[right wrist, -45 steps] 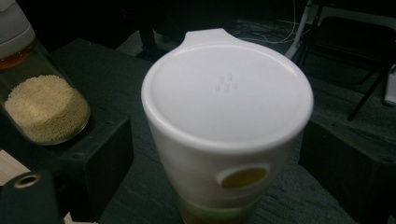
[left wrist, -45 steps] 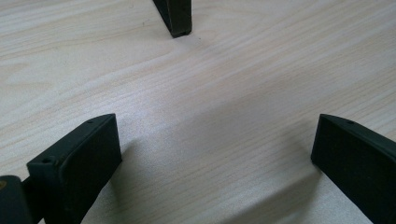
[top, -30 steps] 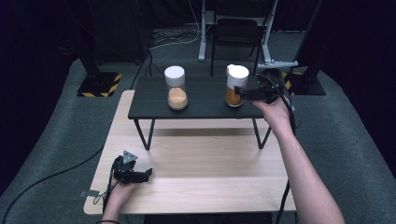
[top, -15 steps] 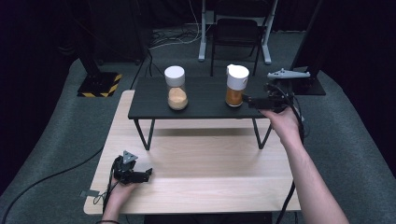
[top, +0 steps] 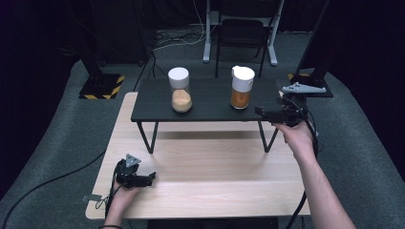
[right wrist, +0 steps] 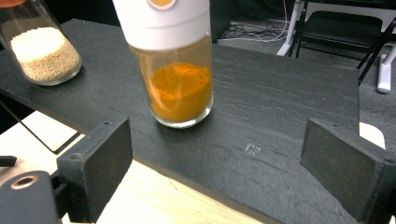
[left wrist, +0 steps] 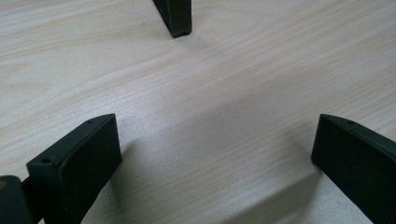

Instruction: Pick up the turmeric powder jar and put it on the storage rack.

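Two white-lidded glass jars stand on a low black shelf [top: 210,107]. The left jar [top: 180,90] holds pale grains, the right jar [top: 241,88] orange powder. My right gripper [top: 261,112] hovers at the shelf's front right corner, open and empty, just short of the orange jar. In the right gripper view [right wrist: 217,140] the orange jar [right wrist: 180,79] stands upright a little ahead of the wide-apart jaws, left of centre, with the grain jar [right wrist: 44,51] at the upper left. My left gripper [top: 149,178] rests open on the wooden table [top: 215,162], and its own view [left wrist: 215,135] has bare wood between the jaws.
The shelf stands on thin black legs [top: 148,136], and one foot [left wrist: 175,18] shows ahead of the left gripper. A black chair [top: 241,36] and stand legs are on the grey floor behind the table. Cables trail from both grippers.
My right gripper has drawn back from beside the orange jar toward the shelf's front right corner and sunk a little. The jar stays upright. The left gripper has not moved.
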Motion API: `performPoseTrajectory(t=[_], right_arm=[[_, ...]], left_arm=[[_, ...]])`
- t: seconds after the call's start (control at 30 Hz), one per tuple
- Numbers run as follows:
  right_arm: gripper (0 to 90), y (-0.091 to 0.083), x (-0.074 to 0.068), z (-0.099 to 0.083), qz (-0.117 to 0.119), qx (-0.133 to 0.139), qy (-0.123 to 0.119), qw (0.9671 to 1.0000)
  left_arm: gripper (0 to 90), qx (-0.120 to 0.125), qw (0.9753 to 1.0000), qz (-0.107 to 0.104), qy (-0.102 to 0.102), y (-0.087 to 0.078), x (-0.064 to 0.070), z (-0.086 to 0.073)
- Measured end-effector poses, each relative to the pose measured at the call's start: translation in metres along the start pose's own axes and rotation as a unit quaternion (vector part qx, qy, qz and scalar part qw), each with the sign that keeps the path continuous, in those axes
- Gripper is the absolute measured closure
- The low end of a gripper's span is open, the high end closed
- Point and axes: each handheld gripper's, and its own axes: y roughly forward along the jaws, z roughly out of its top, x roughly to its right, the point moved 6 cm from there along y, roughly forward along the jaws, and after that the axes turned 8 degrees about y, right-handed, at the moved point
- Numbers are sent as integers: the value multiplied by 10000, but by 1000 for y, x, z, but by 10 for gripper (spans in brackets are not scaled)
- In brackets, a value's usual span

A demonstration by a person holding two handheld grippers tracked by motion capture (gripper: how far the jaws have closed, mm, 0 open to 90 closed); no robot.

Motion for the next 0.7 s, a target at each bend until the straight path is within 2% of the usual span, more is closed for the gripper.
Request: performPoseTrajectory(t=[0.7], right_arm=[[79,-7,21,-35,-116,-46,169,9998]], left_arm=[[9,0,10000,9,-12,0,1,0]])
